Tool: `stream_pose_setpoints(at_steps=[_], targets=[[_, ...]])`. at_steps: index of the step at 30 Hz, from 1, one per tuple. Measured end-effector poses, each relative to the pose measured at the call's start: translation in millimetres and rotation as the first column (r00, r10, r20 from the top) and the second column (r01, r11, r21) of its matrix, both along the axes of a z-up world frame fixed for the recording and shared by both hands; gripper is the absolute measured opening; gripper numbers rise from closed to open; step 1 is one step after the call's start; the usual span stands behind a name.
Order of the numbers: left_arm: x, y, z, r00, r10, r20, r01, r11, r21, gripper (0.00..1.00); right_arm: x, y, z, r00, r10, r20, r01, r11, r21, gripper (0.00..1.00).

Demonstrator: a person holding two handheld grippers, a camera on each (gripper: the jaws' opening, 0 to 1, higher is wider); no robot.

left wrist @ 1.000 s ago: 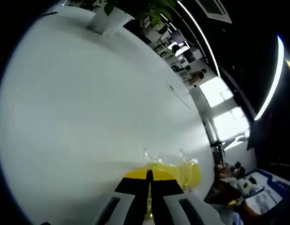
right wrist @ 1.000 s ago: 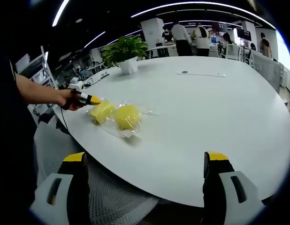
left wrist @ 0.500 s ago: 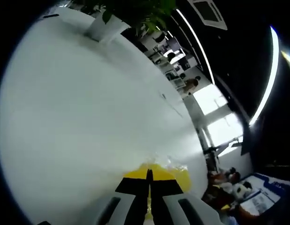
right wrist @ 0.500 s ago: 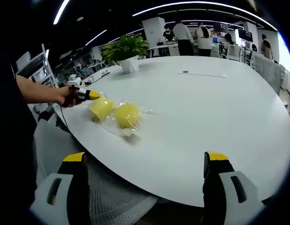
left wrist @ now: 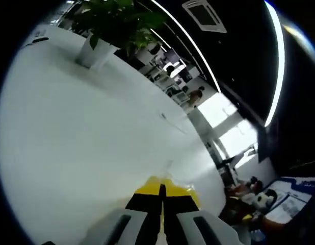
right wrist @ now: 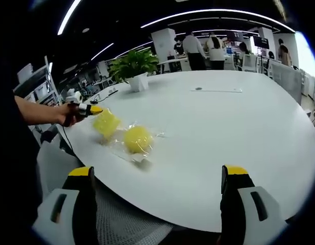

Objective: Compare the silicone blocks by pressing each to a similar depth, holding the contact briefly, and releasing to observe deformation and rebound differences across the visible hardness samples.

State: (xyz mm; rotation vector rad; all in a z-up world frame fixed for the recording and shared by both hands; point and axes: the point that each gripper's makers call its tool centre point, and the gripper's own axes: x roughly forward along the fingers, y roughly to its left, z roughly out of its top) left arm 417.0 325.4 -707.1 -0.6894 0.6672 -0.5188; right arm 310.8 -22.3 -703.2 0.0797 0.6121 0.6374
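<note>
Now my left gripper [right wrist: 94,109], jaws together, meets the left yellow block [right wrist: 106,123] near the white table [right wrist: 239,132] edge; I should push squarely, hold, then lift straight off. Beside it lies the round block [right wrist: 137,140]. My right gripper [right wrist: 160,196] hangs wide apart, holding nothing.

White round table [right wrist: 239,148], potted plant [right wrist: 133,64] w/ white pot at far edge, mesh chair [right wrist: 132,224] below, people standing [right wrist: 198,43] in bkgd.

Closed tongs [left wrist: 161,196] press yellow block [left wrist: 170,185] on table [left wrist: 71,138]
</note>
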Motion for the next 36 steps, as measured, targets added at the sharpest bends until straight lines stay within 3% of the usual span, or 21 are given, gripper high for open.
stream_pose_setpoints(at_steps=[11, 18, 29, 36], targets=[[-3.3, -3.5, 28.7, 0.994, -0.013, 0.110, 0.005, 0.998, 0.067, 0.00, 4.5, 7.2, 8.8, 1.000, 0.000, 0.029, 0.000, 1.000, -0.002, 0.96], [-4.4, -3.1, 49.3, 0.984, -0.015, 0.178, -0.004, 0.994, 0.107, 0.00, 10.6, 7.7, 19.0, 1.000, -0.014, 0.026, 0.013, 0.999, 0.047, 0.96], [-5.6, -13.5, 104.7, 0.946, -0.091, 0.311, 0.032, 0.981, 0.190, 0.00, 25.3, 13.1, 29.7, 0.999, 0.000, 0.049, -0.003, 0.998, 0.068, 0.96], [-6.4, -14.6, 131.9, 0.925, -0.105, 0.365, 0.037, 0.981, 0.189, 0.00, 35.8, 13.8, 38.4, 0.997, -0.003, 0.079, -0.003, 0.998, 0.070, 0.96]])
